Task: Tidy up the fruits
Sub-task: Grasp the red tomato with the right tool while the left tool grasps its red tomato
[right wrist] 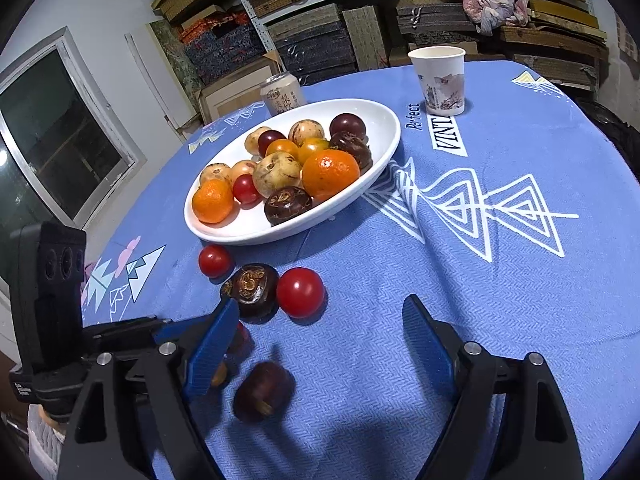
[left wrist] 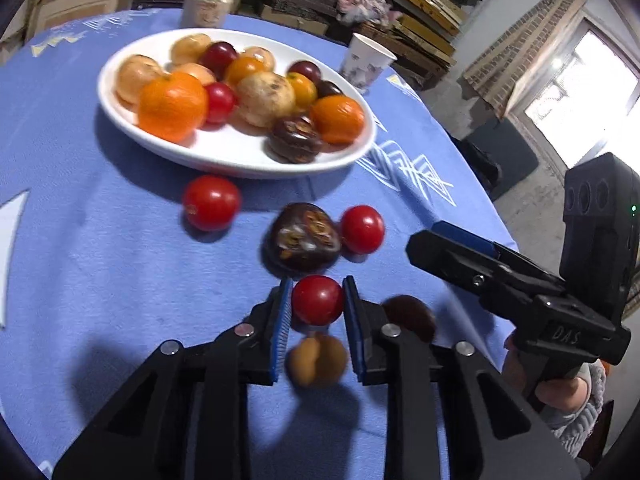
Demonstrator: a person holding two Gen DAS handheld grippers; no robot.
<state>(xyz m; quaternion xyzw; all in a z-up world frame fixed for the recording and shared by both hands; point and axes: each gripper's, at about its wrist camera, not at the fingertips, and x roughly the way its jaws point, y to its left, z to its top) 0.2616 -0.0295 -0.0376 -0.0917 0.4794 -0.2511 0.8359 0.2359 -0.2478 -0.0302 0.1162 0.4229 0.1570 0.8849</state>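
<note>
Gripping a red cherry tomato with the left gripper, pads closed on both its sides, well short of the white plate on the near side. Right gripper gapes wide, holding nothing, over a dark fruit near the plate. Step: pickup of loose fruit. Next probably calls for lifting the tomato clear and carrying it to the plate without squeezing harder.
</note>
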